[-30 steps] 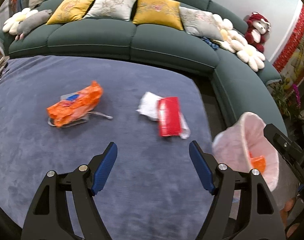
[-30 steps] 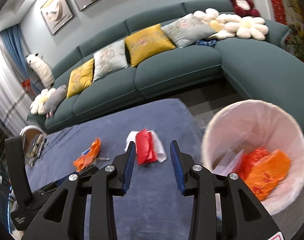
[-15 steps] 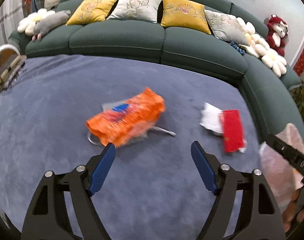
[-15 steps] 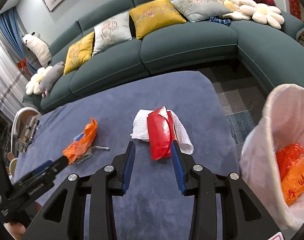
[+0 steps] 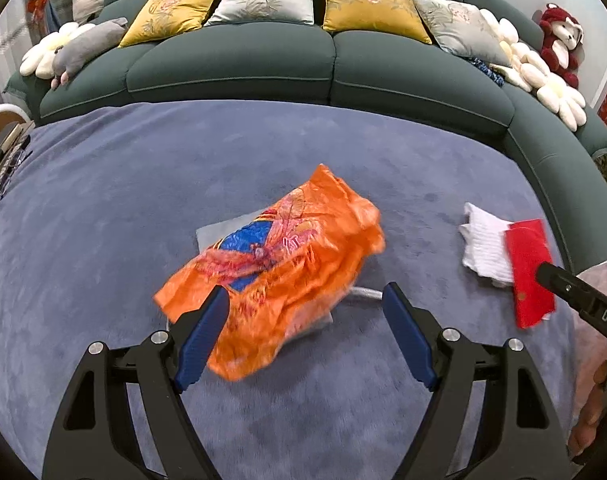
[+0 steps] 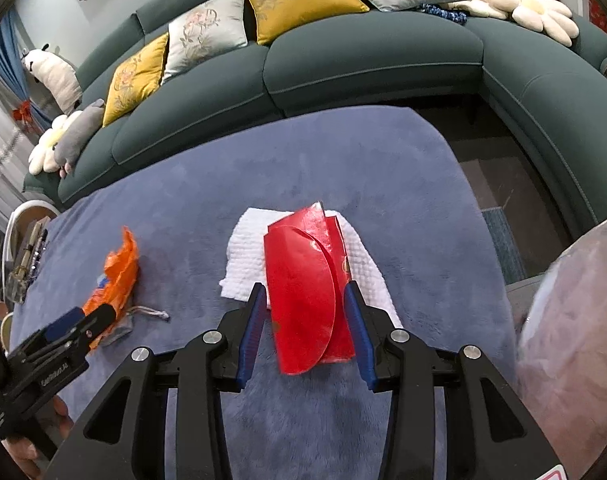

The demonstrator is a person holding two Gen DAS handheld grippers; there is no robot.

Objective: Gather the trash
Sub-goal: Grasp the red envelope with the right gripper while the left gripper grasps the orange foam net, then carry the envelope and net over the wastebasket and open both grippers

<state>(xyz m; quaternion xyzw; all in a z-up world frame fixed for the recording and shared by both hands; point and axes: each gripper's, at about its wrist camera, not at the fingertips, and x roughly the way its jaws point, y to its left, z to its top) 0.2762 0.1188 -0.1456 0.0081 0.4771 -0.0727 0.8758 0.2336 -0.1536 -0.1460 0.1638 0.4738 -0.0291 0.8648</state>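
Observation:
A crumpled orange wrapper with a blue patch lies on the blue-grey cloth, over a small grey pouch with a cord. My left gripper is open, its fingers on either side of the wrapper's near end. A red envelope lies on a white paper towel. My right gripper is open, its fingers on either side of the envelope's near part. The envelope and towel also show in the left wrist view. The wrapper shows at left in the right wrist view.
A white-lined trash bin stands at the right edge, off the table. A dark green sofa with cushions curves behind and to the right. A rack with small items sits at the table's left end.
Both grippers have moved forward and down. The left one swung left from the envelope to the orange wrapper. The right one left the bin and closed in on the red envelope.

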